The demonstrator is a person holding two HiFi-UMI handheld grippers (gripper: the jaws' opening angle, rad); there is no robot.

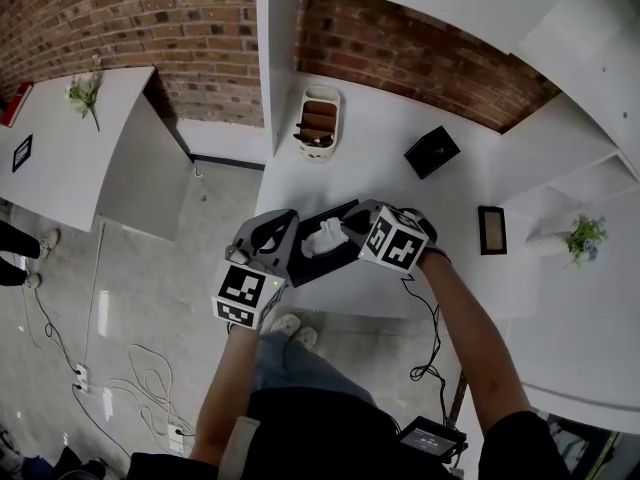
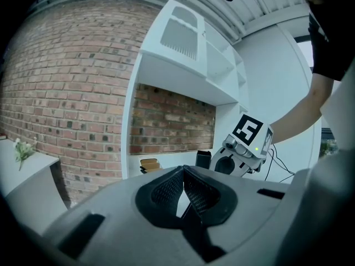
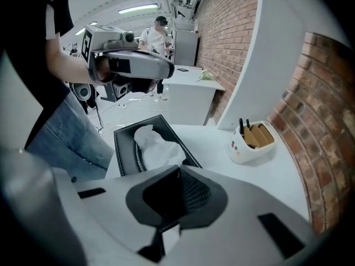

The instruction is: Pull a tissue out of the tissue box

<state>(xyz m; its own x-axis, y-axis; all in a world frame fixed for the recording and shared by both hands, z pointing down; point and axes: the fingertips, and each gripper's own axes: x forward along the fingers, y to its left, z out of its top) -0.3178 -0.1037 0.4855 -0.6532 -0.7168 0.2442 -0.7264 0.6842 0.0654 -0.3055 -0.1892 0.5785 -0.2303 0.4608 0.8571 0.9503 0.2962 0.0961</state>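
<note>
A black tissue box (image 1: 308,266) lies near the front edge of the white table (image 1: 380,168), with a white tissue (image 1: 325,236) bunched up out of its slot. My right gripper (image 1: 346,232) comes down on that tissue from the right. In the right gripper view its jaws (image 3: 178,170) are closed, the tissue (image 3: 158,146) runs up to their tips, and a white scrap shows behind the pads. The box (image 3: 125,148) lies just beyond. My left gripper (image 1: 283,230) sits at the box's left end. Its pads meet at the tips (image 2: 183,173) and nothing shows between them.
A white holder (image 1: 320,123) with brown items stands at the back of the table, and a small black box (image 1: 432,151) to its right. A dark picture frame (image 1: 491,230) and a potted plant (image 1: 583,236) sit at the right. Cables (image 1: 140,368) lie on the floor. A person (image 3: 161,35) stands far off.
</note>
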